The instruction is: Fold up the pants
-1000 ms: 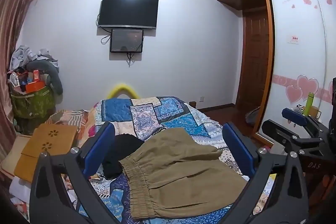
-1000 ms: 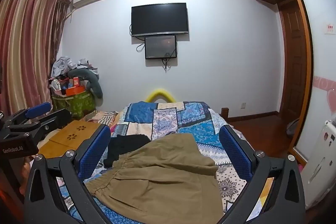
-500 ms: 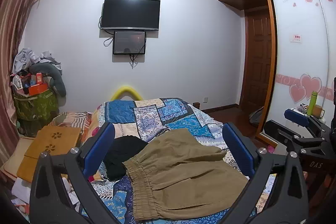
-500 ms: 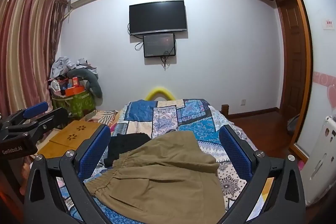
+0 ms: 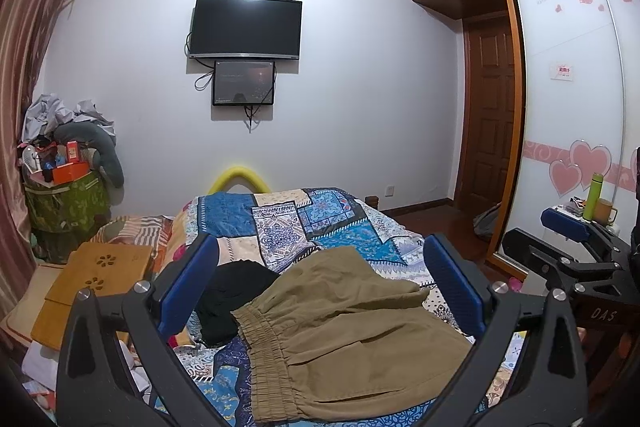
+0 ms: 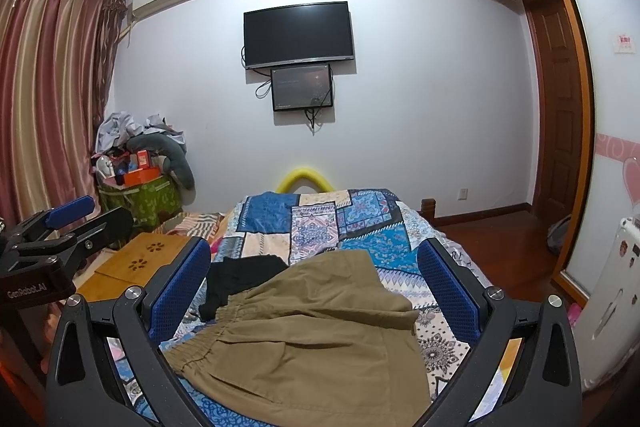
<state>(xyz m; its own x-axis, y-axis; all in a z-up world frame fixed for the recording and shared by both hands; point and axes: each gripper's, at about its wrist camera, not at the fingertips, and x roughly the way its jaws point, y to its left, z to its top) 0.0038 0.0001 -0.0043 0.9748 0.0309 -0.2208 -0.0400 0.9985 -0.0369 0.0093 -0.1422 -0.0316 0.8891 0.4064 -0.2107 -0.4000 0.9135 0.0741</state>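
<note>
Khaki pants [image 5: 352, 339], elastic waistband left, lie rumpled on patchwork bed.

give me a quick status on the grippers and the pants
Left gripper open, right gripper open, both above the bed, holding nothing. Khaki pants lie rumpled on the patchwork quilt, not folded. Black garment tucked against the waistband.

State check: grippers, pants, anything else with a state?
left gripper: open, empty, above the bed
right gripper: open, empty
khaki pants: lying on the quilt, partly folded over, not gripped
black garment: crumpled beside the pants
TV: screen dark
</note>
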